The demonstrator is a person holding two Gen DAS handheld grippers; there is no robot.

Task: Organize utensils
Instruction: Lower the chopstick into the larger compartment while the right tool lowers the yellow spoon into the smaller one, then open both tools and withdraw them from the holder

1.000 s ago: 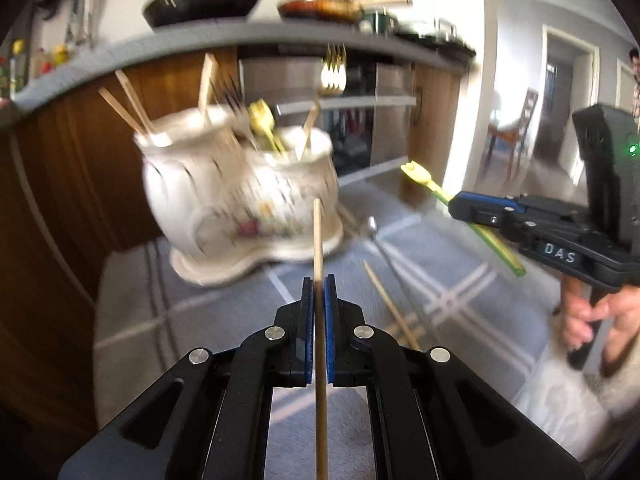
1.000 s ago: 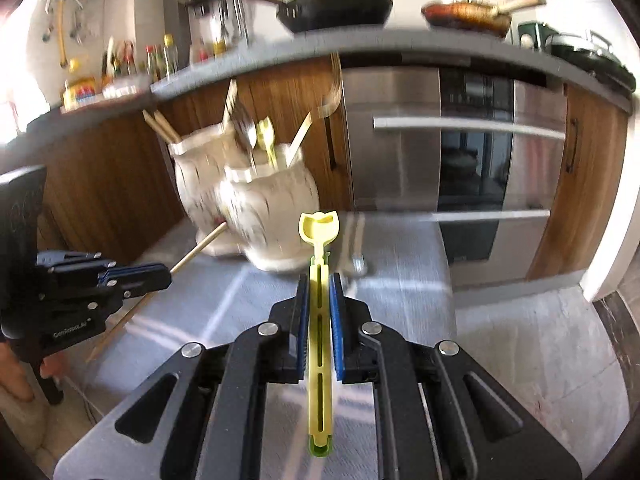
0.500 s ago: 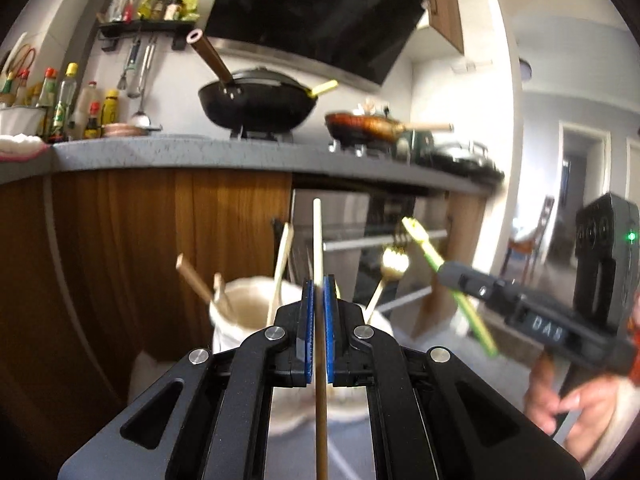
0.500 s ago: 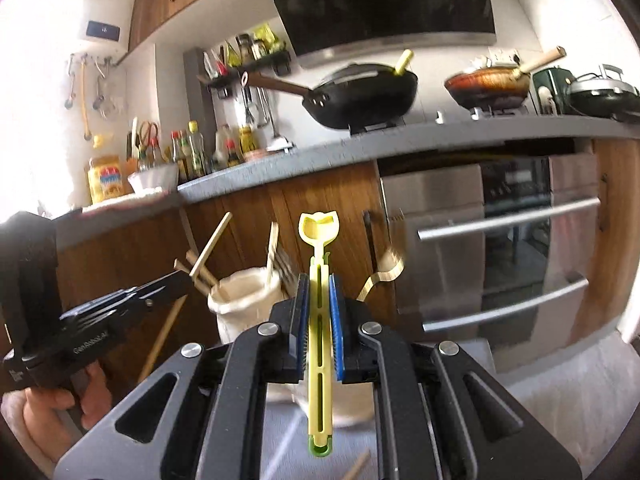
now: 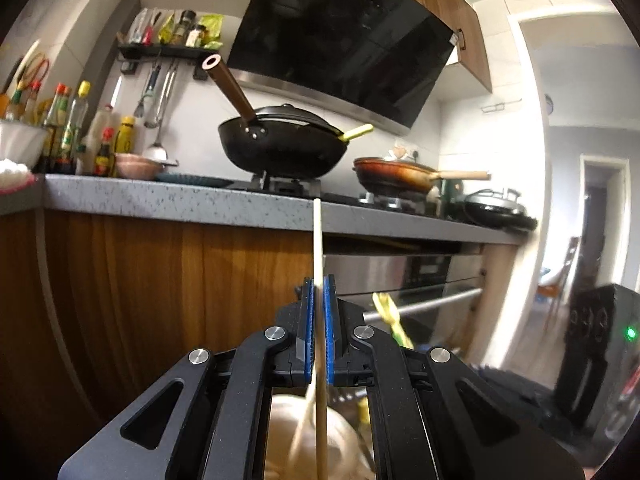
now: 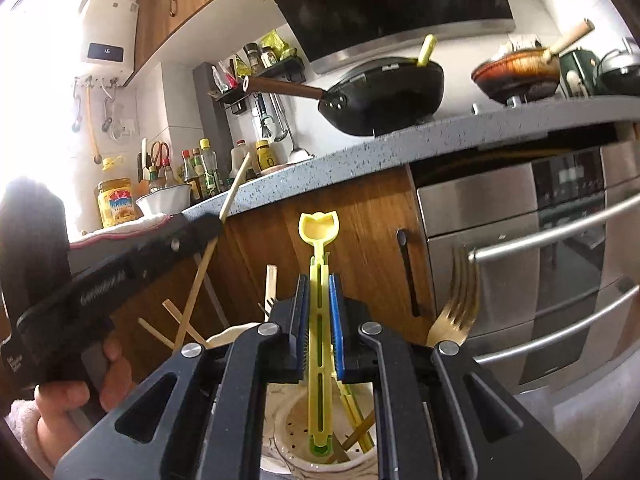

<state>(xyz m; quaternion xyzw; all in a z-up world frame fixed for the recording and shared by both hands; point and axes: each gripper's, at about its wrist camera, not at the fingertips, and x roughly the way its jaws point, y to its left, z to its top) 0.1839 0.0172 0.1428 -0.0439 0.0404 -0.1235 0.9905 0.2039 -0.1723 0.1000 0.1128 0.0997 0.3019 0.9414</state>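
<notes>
Left gripper (image 5: 319, 332) pinches a thin wooden chopstick (image 5: 317, 240) held upright, lower end over the cream ceramic utensil holder (image 5: 292, 440) so it can likely drop straight in. Right gripper (image 6: 319, 328) is clamped on a yellow slotted plastic utensil (image 6: 319, 320), also vertical, its green tip down inside the holder's perforated compartment (image 6: 296, 420) beside a gold metal fork (image 6: 456, 312); release looks next.

Below the left gripper (image 5: 319, 312), the cream holder (image 5: 316, 444) is blurred and mostly hidden by the gripper body. The chopstick (image 5: 318, 256) runs off the bottom edge. In the right wrist view, the holder (image 6: 320, 466) is cut off below; its fork (image 6: 454, 312) is motion-blurred.
</notes>
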